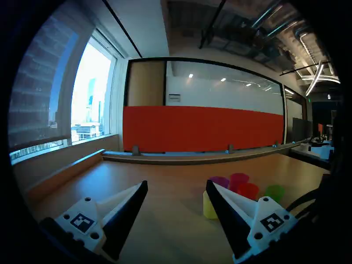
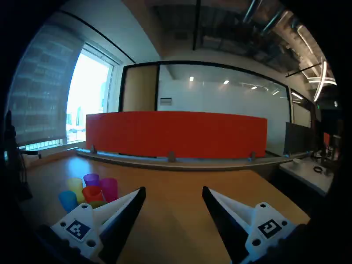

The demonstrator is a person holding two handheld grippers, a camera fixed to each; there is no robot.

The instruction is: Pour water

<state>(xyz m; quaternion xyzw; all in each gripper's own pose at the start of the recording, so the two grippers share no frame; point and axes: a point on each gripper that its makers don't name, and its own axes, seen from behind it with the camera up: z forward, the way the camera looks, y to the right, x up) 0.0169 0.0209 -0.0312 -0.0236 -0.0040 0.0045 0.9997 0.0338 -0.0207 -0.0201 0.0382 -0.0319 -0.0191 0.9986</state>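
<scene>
A cluster of several coloured plastic cups stands on the wooden table. In the left gripper view the yellow cup [image 1: 209, 206] is nearest, partly behind the right finger, with purple [image 1: 219, 181], magenta [image 1: 239, 179], red [image 1: 248, 190] and green [image 1: 274, 192] cups beyond. My left gripper [image 1: 176, 191] is open over the table, left of the cups, holding nothing. In the right gripper view the cups sit low left: blue [image 2: 68, 200], yellow [image 2: 75, 186], purple [image 2: 91, 179], magenta [image 2: 109, 188], red [image 2: 92, 193]. My right gripper [image 2: 173, 193] is open and empty, to their right.
An orange divider panel [image 2: 176, 134] runs along the table's far edge [image 1: 198, 157]. A window [image 1: 90, 103] and sill lie to the left. A side desk [image 2: 308, 169] with dark items stands at the right. Dark cables [image 1: 308, 200] hang at the right of the left gripper view.
</scene>
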